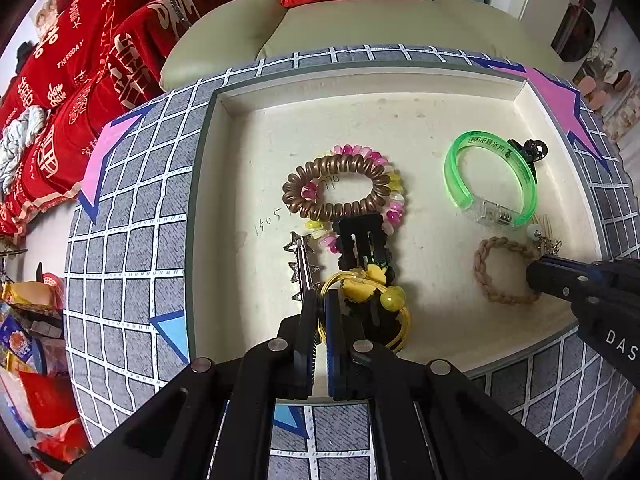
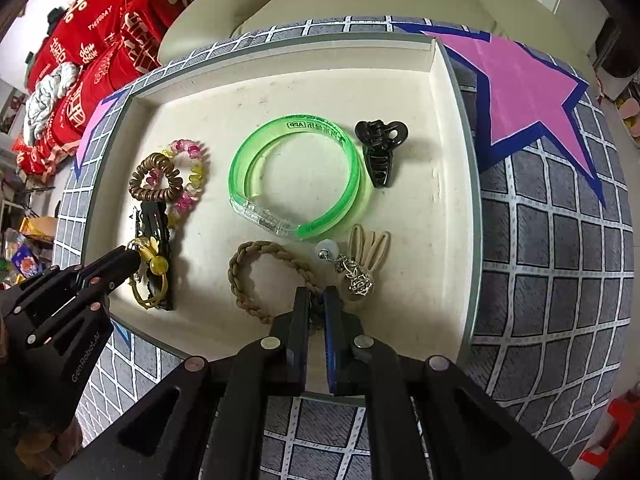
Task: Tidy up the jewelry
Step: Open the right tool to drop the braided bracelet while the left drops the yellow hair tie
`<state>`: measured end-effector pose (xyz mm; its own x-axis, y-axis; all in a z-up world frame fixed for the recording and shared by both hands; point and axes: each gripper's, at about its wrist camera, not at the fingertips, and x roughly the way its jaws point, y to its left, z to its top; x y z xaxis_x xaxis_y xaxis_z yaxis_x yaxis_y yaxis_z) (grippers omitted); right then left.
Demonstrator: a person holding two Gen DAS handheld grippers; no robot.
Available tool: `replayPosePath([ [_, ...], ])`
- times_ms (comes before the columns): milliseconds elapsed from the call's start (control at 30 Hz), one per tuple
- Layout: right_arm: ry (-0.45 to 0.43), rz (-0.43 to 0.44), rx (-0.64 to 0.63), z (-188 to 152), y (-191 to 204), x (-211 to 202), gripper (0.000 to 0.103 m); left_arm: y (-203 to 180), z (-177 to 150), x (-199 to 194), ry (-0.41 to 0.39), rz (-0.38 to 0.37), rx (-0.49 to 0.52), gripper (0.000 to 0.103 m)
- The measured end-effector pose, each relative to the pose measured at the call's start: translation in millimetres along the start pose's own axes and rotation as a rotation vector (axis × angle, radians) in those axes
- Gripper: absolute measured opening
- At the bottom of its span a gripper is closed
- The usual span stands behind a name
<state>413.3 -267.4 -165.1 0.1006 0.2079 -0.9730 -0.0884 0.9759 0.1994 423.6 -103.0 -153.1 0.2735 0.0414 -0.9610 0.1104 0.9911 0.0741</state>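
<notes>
Sitting in a white tray (image 2: 456, 128) on a gray grid cloth (image 2: 560, 240) are all the hair and wrist things.

The left claw (image 1: 319, 304) has its two fingers pressed close, with only a thin gap. A yellow band (image 1: 402, 320) with a round bead runs right by the tips. I cannot tell for sure if the band is caught in the gap or just lies under it. A silver star clip (image 1: 302, 258) is just beside the left finger. This band looks thin, soft and very light. It will stretch and could slip out. Best to pinch the thin loop, not the smooth bead, which could roll away.

The right claw (image 2: 316, 304) is pressed together on the near edge of a brown braid ring (image 2: 256, 264). The braid looks soft, bendy and rough, so it should hold well and not slip. It weighs almost nothing and will droop when lifted.

Just beside the braid are a small silver charm (image 2: 356, 278) and a tan loop tie (image 2: 370, 242). They could get dragged along.

The green bangle (image 2: 294, 176) in the middle looks hard and slick. Take it across its thin rim. The black claw clip (image 2: 380, 152) next to it is stiff, with bumpy teeth. The brown coil tie (image 2: 158, 180) and pink bead band (image 2: 190, 176) lie stacked on the left, and are springy.
</notes>
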Motion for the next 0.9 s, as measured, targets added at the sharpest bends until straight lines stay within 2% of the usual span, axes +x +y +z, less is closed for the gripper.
replayPosePath([
  [33, 0.004, 0.006, 0.006, -0.1, -0.7, -0.2, 0.012, -0.2, -0.4, -0.4, 0.002, 0.001, -0.001, 0.011],
  [100, 0.006, 0.024, 0.021, -1.1, -3.8, -2.1, 0.026, -0.9, -0.8, -1.4, 0.004, 0.003, -0.002, 0.011],
  [133, 0.004, 0.04, 0.031, -1.6, -5.9, -3.7, 0.04, -1.0, -1.0, -2.3, 0.004, 0.003, -0.004, 0.011],
  [167, -0.006, 0.05, 0.041, -2.3, -7.1, -7.3, 0.046, -1.1, -1.1, -3.5, 0.004, 0.001, -0.005, 0.011],
  [500, -0.093, 0.044, 0.071, -3.3, -12.8, -39.9, 0.046, -2.4, -1.3, -11.2, -0.019, 0.024, 0.008, 0.011],
  [900, -0.134, 0.039, 0.095, -6.2, -22.2, -61.1, 0.046, -7.0, 8.7, -10.3, -0.023, -0.01, 0.006, 0.012],
])
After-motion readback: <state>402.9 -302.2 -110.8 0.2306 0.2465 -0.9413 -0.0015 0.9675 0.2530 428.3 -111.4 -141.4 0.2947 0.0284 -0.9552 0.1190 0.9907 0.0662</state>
